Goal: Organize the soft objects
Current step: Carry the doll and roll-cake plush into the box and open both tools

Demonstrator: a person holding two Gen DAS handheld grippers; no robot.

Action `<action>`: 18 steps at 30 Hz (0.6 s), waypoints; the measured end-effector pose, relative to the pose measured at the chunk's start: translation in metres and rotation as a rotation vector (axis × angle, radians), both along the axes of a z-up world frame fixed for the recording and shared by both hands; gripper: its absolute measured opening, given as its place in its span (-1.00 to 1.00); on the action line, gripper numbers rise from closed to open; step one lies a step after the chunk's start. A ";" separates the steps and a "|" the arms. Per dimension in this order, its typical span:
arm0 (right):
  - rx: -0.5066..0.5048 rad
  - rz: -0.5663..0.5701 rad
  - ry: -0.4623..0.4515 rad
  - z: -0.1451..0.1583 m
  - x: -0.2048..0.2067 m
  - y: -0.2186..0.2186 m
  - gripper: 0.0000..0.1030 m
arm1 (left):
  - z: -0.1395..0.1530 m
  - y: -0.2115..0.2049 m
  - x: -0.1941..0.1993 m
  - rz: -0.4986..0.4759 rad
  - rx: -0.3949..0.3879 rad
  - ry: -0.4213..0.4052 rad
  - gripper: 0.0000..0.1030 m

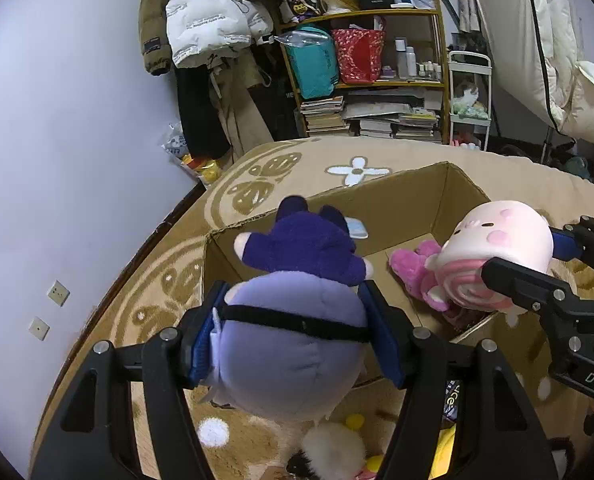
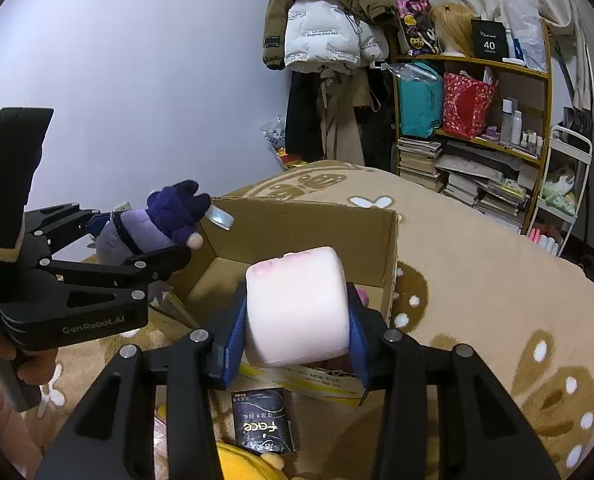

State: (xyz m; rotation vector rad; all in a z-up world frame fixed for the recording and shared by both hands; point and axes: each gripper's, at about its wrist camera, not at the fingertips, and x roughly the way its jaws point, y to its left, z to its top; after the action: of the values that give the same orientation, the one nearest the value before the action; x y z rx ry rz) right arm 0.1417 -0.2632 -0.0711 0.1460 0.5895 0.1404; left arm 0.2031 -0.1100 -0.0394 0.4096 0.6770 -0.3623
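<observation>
My left gripper point(image 1: 293, 328) is shut on a purple plush doll point(image 1: 293, 344) with a dark blue top, held over the near left rim of an open cardboard box point(image 1: 409, 204). It also shows at the left of the right wrist view point(image 2: 137, 236). My right gripper point(image 2: 297, 328) is shut on a pale pink plush point(image 2: 297, 304) with pink spots, held above the box point(image 2: 317, 220). In the left wrist view the pink plush point(image 1: 505, 240) hangs over the box's right side, its darker pink body point(image 1: 421, 272) dangling inside.
The box stands on a tan patterned carpet point(image 2: 477, 280). A yellow plush point(image 2: 245, 464), a black packet point(image 2: 265, 420) and a white fluffy toy point(image 1: 333, 448) lie near its front. A cluttered shelf point(image 1: 377, 80), hanging coats point(image 1: 205, 40) and a white wall point(image 1: 57, 120) stand behind.
</observation>
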 end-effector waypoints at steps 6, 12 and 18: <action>0.001 0.003 0.003 -0.001 0.001 0.001 -0.03 | -0.007 0.003 0.003 0.027 -0.017 0.018 0.28; 0.010 0.001 0.017 -0.002 0.003 -0.001 0.06 | -0.006 0.004 0.004 0.030 -0.022 0.005 0.45; 0.013 -0.021 -0.008 0.003 -0.004 -0.002 0.57 | -0.003 0.011 0.005 0.039 -0.062 0.019 0.72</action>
State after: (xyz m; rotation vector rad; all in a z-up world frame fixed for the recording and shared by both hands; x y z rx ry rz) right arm 0.1377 -0.2653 -0.0686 0.1639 0.5790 0.1249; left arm 0.2085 -0.0986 -0.0420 0.3342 0.6894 -0.3497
